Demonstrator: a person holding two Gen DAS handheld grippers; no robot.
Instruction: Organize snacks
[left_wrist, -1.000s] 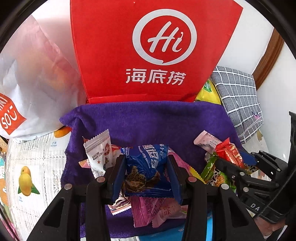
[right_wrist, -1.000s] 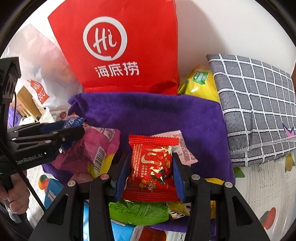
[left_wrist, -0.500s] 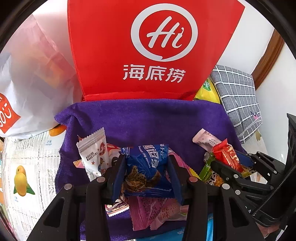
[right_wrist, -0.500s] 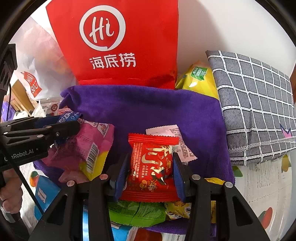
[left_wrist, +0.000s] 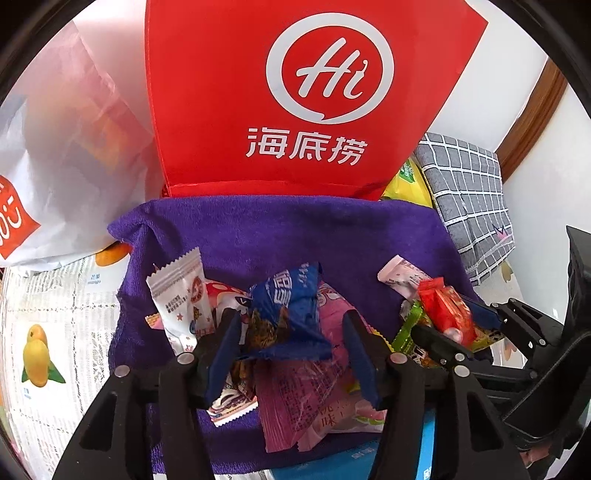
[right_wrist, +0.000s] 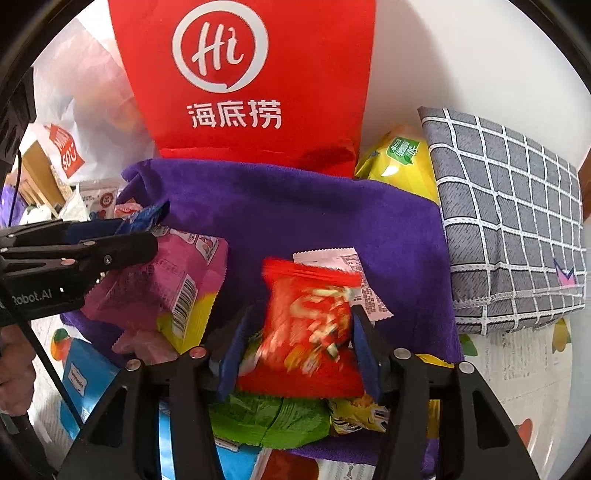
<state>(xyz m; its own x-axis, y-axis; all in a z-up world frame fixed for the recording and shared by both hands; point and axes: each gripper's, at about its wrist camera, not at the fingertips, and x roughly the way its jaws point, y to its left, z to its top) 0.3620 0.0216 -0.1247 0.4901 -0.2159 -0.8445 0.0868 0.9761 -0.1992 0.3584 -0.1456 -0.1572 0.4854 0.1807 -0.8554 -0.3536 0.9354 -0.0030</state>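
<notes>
My left gripper (left_wrist: 290, 334) has opened wide; the blue snack packet (left_wrist: 288, 314) sits loose and tilted between its jaws, touching only the left one, above the purple towel (left_wrist: 277, 236). My right gripper (right_wrist: 299, 341) has also opened; the red snack packet (right_wrist: 306, 325) is blurred between its jaws, slipping down. In the left wrist view the right gripper (left_wrist: 454, 328) shows at right with the red packet (left_wrist: 445, 312). A white packet (left_wrist: 181, 295) and a pink packet (left_wrist: 306, 391) lie on the towel.
A red Hi bag (left_wrist: 295, 96) stands behind the towel. A white plastic bag (left_wrist: 62, 155) is at left, a grey checked cushion (right_wrist: 506, 218) and a yellow bag (right_wrist: 399, 162) at right. Green (right_wrist: 269, 417) and pink (right_wrist: 162, 288) packets and a blue box (right_wrist: 85, 380) lie near.
Both grippers opened over the last half second. The blue packet tipped loose in the left jaws and the red packet is dropping, blurred, from the right jaws.
</notes>
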